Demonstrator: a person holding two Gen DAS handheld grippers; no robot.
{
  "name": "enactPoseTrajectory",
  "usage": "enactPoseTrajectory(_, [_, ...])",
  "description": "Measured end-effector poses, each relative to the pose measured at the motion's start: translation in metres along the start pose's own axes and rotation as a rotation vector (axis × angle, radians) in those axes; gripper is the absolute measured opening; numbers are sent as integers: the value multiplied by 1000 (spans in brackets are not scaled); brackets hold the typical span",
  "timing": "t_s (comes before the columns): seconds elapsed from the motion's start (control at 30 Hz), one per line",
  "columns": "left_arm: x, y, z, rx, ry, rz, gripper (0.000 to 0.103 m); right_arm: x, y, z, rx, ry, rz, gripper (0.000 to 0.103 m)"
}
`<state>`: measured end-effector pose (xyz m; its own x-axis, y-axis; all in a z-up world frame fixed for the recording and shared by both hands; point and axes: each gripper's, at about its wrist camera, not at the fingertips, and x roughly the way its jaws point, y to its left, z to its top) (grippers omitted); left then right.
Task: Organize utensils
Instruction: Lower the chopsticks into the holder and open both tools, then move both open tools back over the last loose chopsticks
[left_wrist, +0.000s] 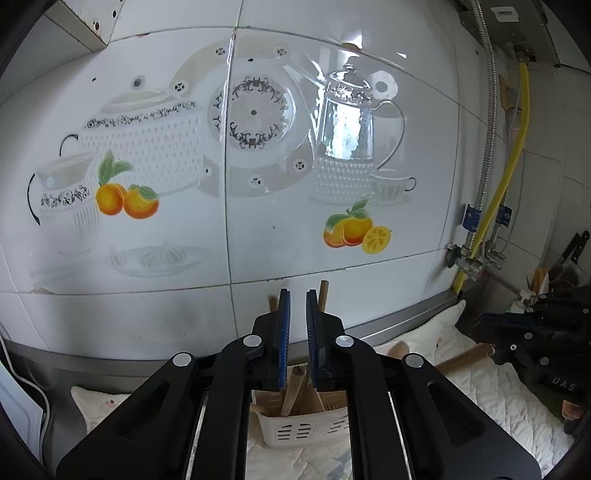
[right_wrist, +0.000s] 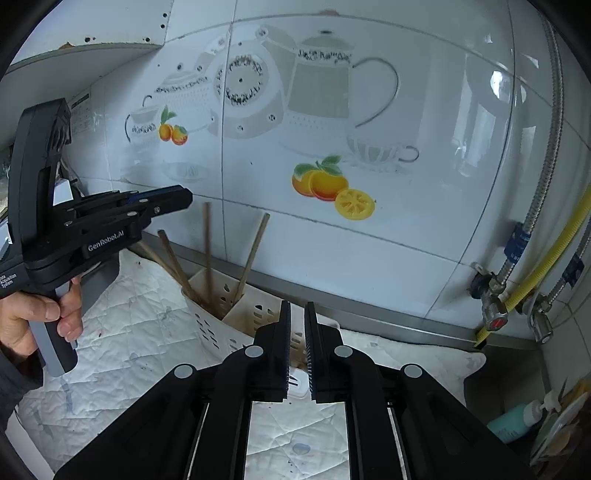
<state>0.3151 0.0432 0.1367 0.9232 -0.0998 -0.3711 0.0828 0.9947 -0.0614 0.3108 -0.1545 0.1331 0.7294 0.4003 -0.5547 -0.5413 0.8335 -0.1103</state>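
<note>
With both my left tongs (left_wrist: 298, 332) and right tongs (right_wrist: 297, 343) nearly closed and empty above the white slotted plastic basket (right_wrist: 236, 321) holding brown wooden chopsticks (right_wrist: 208, 251), I judge I must open one for the next utensil.

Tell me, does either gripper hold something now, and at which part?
Nothing is held. The left gripper and the right gripper are both shut and empty, above the utensil basket.

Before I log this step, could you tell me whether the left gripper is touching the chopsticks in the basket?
Apart. The right wrist view shows the left gripper hanging in the air, clear wall between it and the chopsticks in the basket.
</note>
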Motion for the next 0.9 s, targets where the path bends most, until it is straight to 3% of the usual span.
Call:
enactPoseTrajectory(0.13, [-14, -5, 6, 1, -23, -3, 11, -20, 2, 2, -2, -36, -2, 9])
enactPoseTrajectory(0.27, [-41, -7, 9, -1, -49, -1, 20, -47, 7, -3, -7, -73, 1, 17])
enactPoseTrajectory(0.4, [-73, -9, -4, -12, -55, 7, 29, -73, 15, -21, -4, -96, 16, 17])
enactPoseTrajectory(0.47, [-88, -9, -16, -21, -41, 7, 39, -85, 21, -37, -1, -99, 25, 19])
enactPoseTrajectory(0.67, [-128, -17, -79, -41, 36, -16, 40, -97, 46, -103, 17, -57, 56, 19])
enactPoseTrajectory(0.9, [-149, -21, -158, -85, 136, -1, 50, -82, 68, -187, 79, 37, 90, 19])
